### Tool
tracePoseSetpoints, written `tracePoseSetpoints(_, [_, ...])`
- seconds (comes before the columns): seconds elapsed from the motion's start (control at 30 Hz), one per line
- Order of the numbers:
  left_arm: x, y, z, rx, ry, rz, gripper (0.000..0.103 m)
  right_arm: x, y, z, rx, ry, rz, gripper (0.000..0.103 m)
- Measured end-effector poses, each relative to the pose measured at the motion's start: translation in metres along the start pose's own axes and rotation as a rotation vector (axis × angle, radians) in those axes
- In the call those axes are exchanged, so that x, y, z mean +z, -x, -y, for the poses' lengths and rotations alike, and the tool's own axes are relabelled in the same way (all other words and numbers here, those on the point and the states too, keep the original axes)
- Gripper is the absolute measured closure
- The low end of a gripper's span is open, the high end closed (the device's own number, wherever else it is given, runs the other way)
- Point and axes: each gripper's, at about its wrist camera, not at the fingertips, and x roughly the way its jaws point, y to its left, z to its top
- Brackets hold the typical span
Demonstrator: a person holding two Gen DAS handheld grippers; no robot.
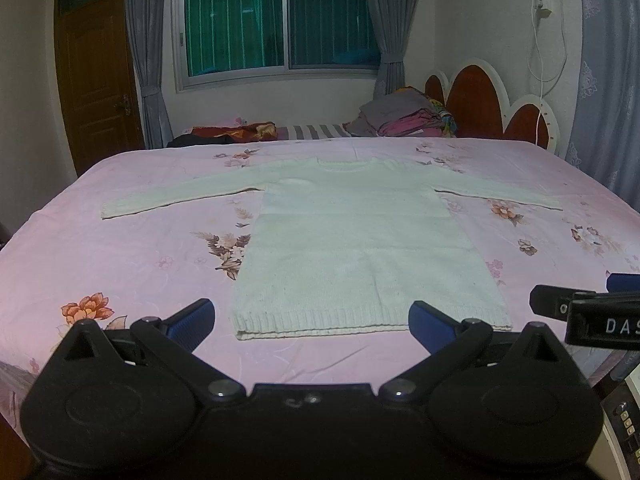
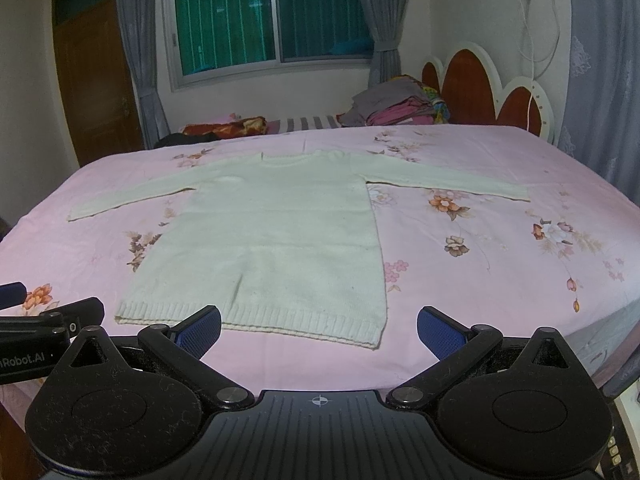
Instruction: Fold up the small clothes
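A wide bed (image 1: 120, 240) is seen in both views, covered by a pink sheet printed with flowers. Behind it a red and white scalloped headboard (image 1: 480, 96) is set against the wall, and a window (image 1: 280, 20) with grey curtains (image 1: 144, 60) is seen beside a brown door (image 1: 96, 76).

A white knitted sweater (image 1: 352, 248) is spread flat on the sheet, near the front edge of the bed. Its sleeves are stretched out to both sides, its neck is turned toward the far wall, and its ribbed hem is laid nearest the cameras. The body is smooth apart from a faint crease running up from the hem.

A pile of folded clothes (image 1: 404, 118) is stacked at the far end of the bed, beside the headboard, and a dark red bundle (image 1: 236, 132) is left further along the far edge.

The left gripper (image 1: 312, 320) is held low over the front edge, just before the hem, with its jaws released and nothing between them. The right gripper (image 2: 320, 330) is held beside it, by the sweater's right hem corner, jaws likewise spread wide and empty. Each gripper's tip is caught at the edge of the other's view.

A white cable (image 1: 540, 60) is hung from a wall socket above the headboard.
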Motion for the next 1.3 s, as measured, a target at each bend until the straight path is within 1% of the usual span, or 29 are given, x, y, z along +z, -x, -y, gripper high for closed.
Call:
tracePoseSetpoints(0.47, [-0.001,0.0,-0.001,0.001,0.008,-0.001,0.0,0.0,0.0,0.0,0.002,0.004,0.0,0.0])
tracePoseSetpoints(0.67, [-0.002,-0.005,-0.005,-0.02,0.021,-0.011,0.0,-0.001,-0.003,0.0,0.002,0.003,-0.01,0.0])
tracePoseSetpoints(0.83, [-0.003,-0.02,-0.004,-0.025,0.017,-0.046,0.0,-0.004,-0.013,0.0,-0.008,-0.009,-0.034,0.0])
tracePoseSetpoints(0.97, [0.003,-0.036,-0.008,-0.036,0.021,-0.061,0.0,0.0,-0.026,0.004,-0.02,-0.026,-0.047,0.0])
tracePoseSetpoints(1.3, [0.034,-0.094,-0.02,-0.062,0.04,-0.083,0.0,0.029,-0.076,0.011,-0.053,-0.062,-0.065,0.0])
